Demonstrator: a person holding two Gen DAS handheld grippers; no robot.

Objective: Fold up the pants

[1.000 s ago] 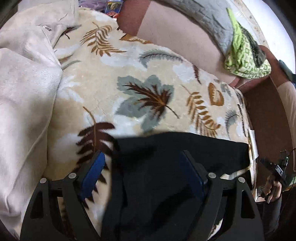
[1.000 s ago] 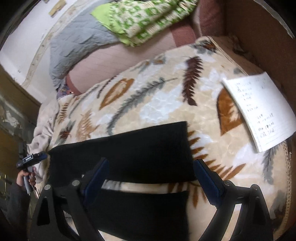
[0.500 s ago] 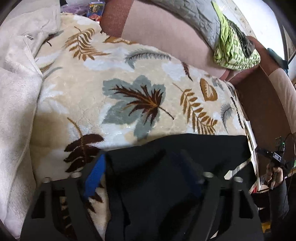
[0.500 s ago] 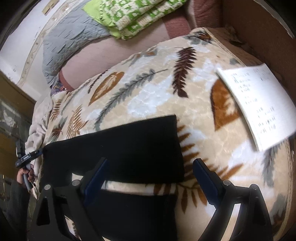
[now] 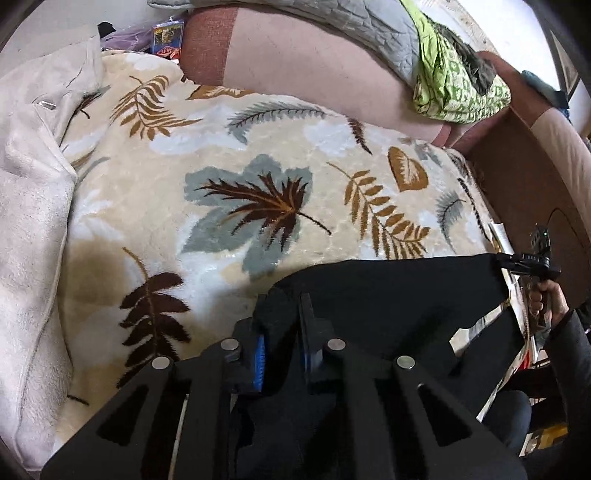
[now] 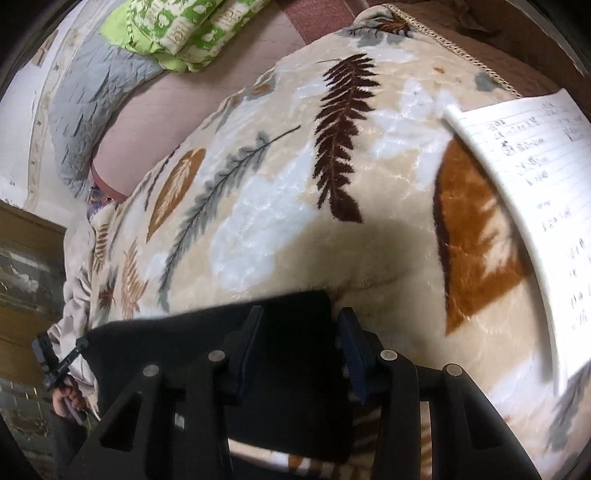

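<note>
Black pants (image 5: 399,295) lie folded across the near edge of a leaf-patterned blanket (image 5: 258,147). My left gripper (image 5: 282,314) is shut on a bunched corner of the pants at their left end. In the right wrist view the pants (image 6: 207,332) stretch left, and my right gripper (image 6: 299,332) has its jaws closed in around the pants' right end, with the cloth filling the gap between the blue pads. Each view shows the other hand-held gripper at the far end of the pants.
A white notebook (image 6: 524,206) lies on the blanket to the right. A cream cloth (image 5: 29,221) is heaped at the left. Green bedding (image 5: 454,88) and a grey quilt (image 5: 362,29) sit on the pink sofa back (image 5: 314,66).
Both grippers were wide open over the pants. They dropped lower and closed on the two ends of the pants. The cloth bunched up at the left gripper.
</note>
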